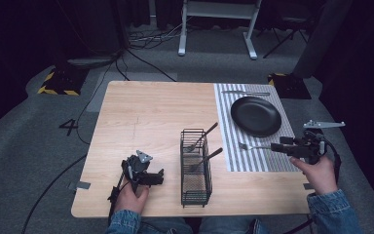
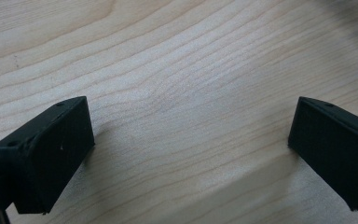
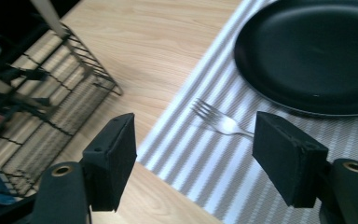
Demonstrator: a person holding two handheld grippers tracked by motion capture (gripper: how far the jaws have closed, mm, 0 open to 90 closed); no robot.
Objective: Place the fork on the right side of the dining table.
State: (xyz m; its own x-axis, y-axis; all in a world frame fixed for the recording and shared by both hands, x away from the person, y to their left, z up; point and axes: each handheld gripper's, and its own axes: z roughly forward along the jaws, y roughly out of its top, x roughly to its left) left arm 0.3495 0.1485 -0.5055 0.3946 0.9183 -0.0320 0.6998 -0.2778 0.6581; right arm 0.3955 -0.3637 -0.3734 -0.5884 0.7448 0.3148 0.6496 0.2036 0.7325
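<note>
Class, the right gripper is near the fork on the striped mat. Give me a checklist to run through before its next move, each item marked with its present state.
1. Right gripper open: ok.
2. Fork lies flat on the striped mat, apart from the plate: ok.
3. Fork between the jaws: not ok, handle hidden behind one jaw.
4. Left gripper open, holding nothing, over bare table: ok.
5. Wire basket upright: ok.

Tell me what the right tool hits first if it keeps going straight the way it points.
Probably the fork on the striped placemat. The right tool is open, and the fork's tines lie just ahead between its jaws, beside the black plate. How high the tool sits above the mat is unclear.
</note>
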